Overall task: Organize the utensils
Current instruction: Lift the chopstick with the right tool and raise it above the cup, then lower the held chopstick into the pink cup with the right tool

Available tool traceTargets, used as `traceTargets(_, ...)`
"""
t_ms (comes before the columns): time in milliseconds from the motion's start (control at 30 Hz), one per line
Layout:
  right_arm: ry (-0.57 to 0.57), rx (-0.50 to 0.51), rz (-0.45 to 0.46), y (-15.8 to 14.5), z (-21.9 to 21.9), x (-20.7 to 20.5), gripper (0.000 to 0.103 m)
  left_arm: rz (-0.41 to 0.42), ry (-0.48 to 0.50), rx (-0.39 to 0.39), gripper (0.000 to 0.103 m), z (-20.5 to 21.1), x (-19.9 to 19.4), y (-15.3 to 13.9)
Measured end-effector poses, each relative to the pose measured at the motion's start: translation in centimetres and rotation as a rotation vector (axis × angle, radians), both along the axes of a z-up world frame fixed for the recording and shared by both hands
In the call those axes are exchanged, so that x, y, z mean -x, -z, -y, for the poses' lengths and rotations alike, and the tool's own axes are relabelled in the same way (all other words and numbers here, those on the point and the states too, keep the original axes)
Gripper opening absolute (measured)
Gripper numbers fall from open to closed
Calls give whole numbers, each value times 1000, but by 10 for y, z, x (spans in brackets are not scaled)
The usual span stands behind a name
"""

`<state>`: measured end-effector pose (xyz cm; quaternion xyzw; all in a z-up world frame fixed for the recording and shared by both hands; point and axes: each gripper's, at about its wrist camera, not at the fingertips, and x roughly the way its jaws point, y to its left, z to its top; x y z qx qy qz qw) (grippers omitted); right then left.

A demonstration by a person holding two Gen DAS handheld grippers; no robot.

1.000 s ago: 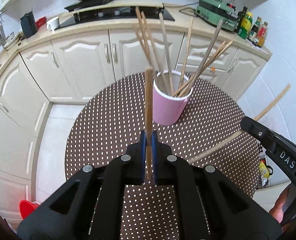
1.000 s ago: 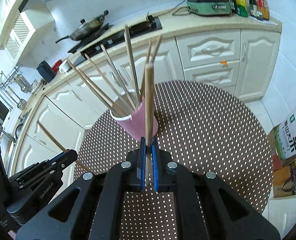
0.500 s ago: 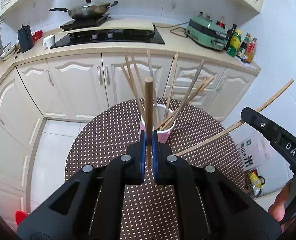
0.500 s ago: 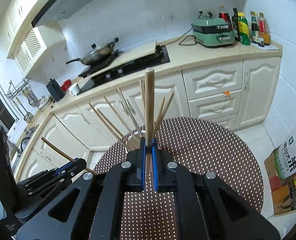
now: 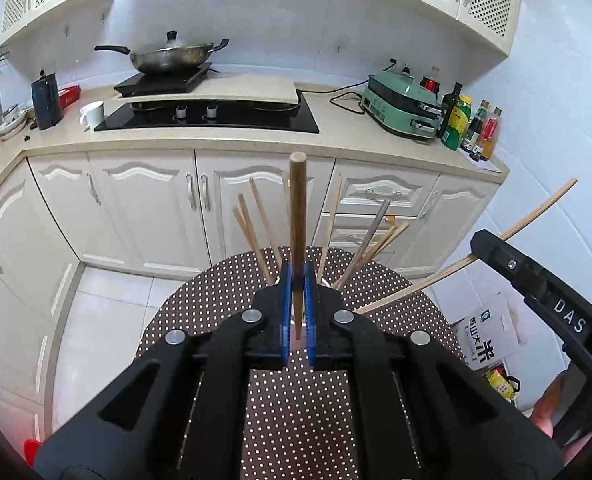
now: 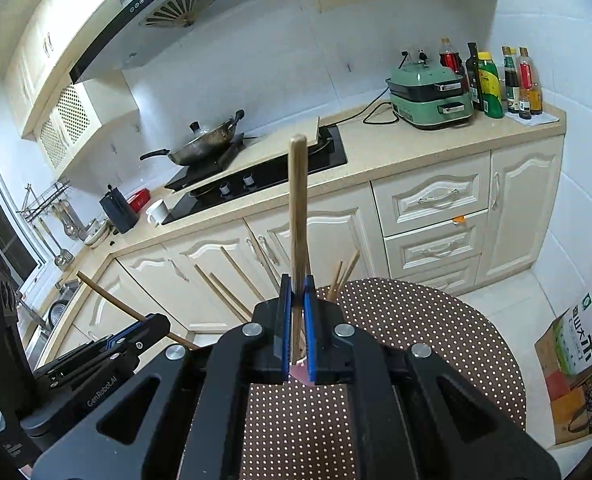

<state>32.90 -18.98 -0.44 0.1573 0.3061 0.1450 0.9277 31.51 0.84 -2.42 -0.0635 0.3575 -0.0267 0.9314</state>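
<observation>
the left hand-held gripper is clamped on a brown chopstick, its blue pads pressed against the stick from both sides; the stick stands straight up between the jaws, its round end in front of the cabinet doors. the right hand-held gripper is likewise closed on a paler chopstick, which rises upright from its blue pads, its tip in front of the black hob.

in the left wrist view the right hand-held gripper comes in from the right edge, its pale stick slanting across toward the table; in the right wrist view the left one sits at the lower left, its brown stick angled up and to the left.

just past both sets of jaws stands a pink cup (mostly hidden behind the fingers, only a sliver of pink showing), with a bunch of loose chopsticks fanning out of it in several directions. the cup rests on a round table covered with a brown cloth dotted white.

beyond the table runs a cream kitchen worktop with a wok on a burner, a white mug, a green electric cooker and a cluster of bottles. a printed bag sits on the floor to the right.
</observation>
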Motion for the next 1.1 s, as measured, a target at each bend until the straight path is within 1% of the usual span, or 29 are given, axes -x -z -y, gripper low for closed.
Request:
traceTargets(133, -3, 4, -13, 4, -3, -8, 5, -5, 3, 4, 6, 0, -10, 2)
traceTargets(400, -13, 3, -64, 20, -9, -28, 5, -37, 16, 11, 6, -2, -35, 16)
traceTargets(533, -15, 4, -69, 24, -11, -36, 5, -40, 21, 18, 6, -3, -46, 18)
traceTargets(600, -11, 21, -71, 29, -13, -40, 5, -40, 27, 18, 6, -2, -51, 19)
traceTargets(767, -5, 11, -122, 46, -11, -48, 5, -41, 25, 15, 6, -1, -63, 23)
traceTargets(1033, 1, 0, -145, 52, -10, -55, 5, -16, 16, 16, 6, 0, -69, 11)
traceTargets(1100, 15, -3, -133, 50, -9, -53, 5, -4, 23, 42, 6, -1, -68, 6)
